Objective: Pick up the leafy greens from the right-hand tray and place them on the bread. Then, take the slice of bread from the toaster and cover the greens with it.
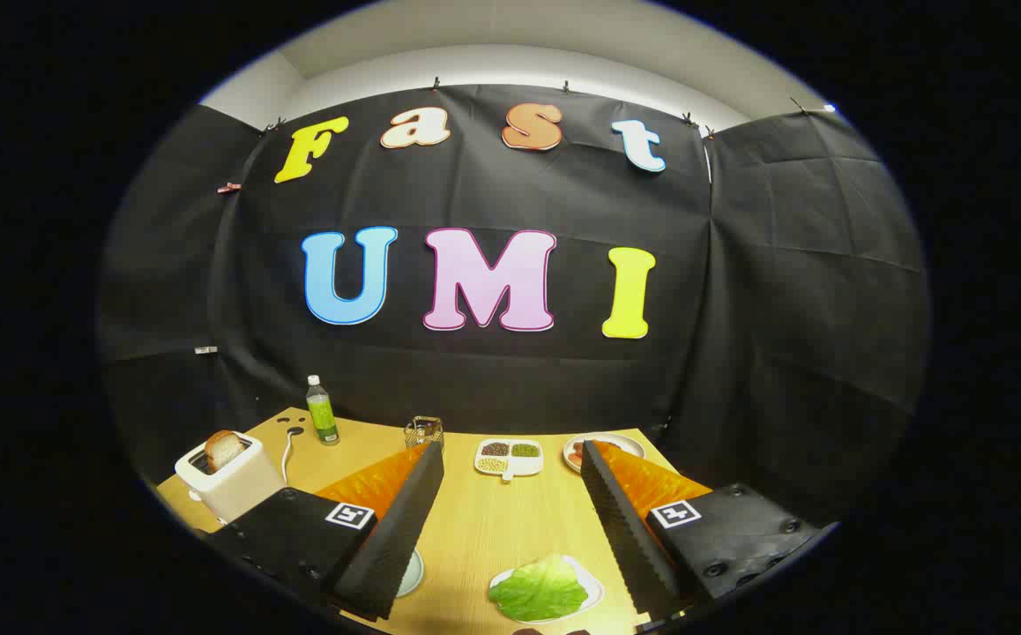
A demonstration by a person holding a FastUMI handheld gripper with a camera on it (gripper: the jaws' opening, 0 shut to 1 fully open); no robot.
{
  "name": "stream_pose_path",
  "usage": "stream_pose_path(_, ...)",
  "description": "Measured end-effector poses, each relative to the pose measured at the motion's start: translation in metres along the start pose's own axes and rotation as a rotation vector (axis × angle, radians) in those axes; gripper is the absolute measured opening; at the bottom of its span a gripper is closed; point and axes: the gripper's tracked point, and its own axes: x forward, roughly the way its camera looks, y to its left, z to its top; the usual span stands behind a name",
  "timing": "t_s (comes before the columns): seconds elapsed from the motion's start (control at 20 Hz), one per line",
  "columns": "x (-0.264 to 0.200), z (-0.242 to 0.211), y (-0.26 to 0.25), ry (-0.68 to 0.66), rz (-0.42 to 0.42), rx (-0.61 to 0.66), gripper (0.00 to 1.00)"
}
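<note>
Bright green leafy greens (539, 589) lie on a white tray (592, 589), brown bread (224, 449) rises from a cream toaster (228, 485), and the gripper (510, 516) spreads black ribbed, orange-backed fingers (400, 520) over the pale wood-grain table (493, 529).

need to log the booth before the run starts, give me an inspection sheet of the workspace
Surface: wooden table, bare between the fingers.
Job's things: leafy greens on a white tray between the fingertips, near the camera; slice of bread standing up out of the white toaster, beyond the left finger. Base bread: cannot tell; a plate rim peeks from behind the left finger.
Clutter: green bottle, glass, divided dish of beans, plate of food, all at the far edge.
Grippers: gripper open, holding nothing, fingers either side of the greens.
Cables: toaster cord lying on the table.
Surroundings: black cloth wall.
</note>
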Motion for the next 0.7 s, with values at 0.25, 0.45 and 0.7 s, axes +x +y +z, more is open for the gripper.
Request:
stream_pose_path(0.25, 0.0022, -0.0005, 0.0025, 0.005, 0.015, -0.004, 0.98)
stream_pose_path(0.45, 0.0039, -0.0021, 0.0021, 0.011, 0.016, -0.003, 0.98)
stream_pose_path(0.7, 0.0081, -0.0086, -0.0039, 0.034, -0.001, -0.005, 0.98)
